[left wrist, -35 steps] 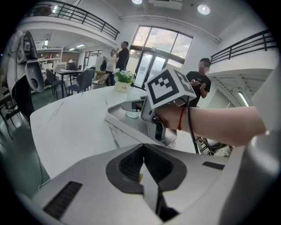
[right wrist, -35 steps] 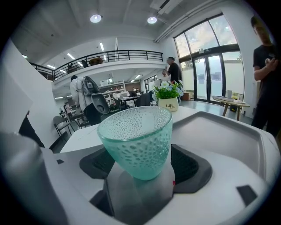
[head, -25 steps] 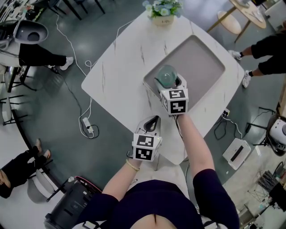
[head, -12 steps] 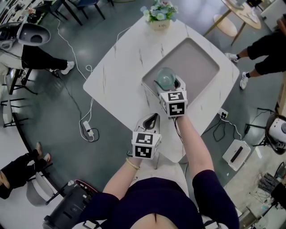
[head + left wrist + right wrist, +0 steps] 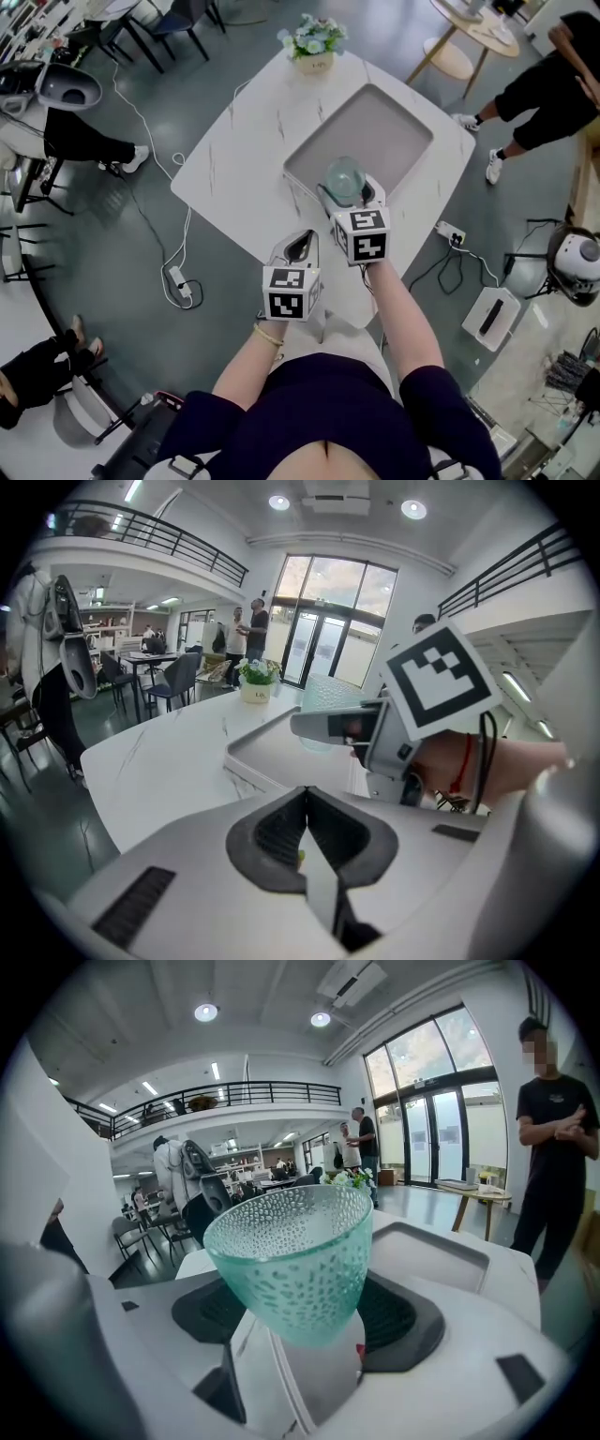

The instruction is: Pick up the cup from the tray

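The head view looks steeply down from high above the white marble-patterned square table [image 5: 234, 159]. Each gripper view sits low, close behind its jaws, facing across it. All share the grey rectangular tray [image 5: 375, 131].

In the right gripper view the foot of the cup [image 5: 292, 1258] drops out of sight between the fingers [image 5: 401, 1314] of the right gripper [image 5: 305, 1314]. The cup also blocks much of the tray [image 5: 427, 1234] beyond them. Whether the foot touches the tray cannot be told. In the head view the marker cube [image 5: 363, 233] sits over the fingers, so where they meet the cup is hidden; only its upper part shows beyond them. The flower pot [image 5: 314, 62], far beyond the fingers, bears print too small to read.
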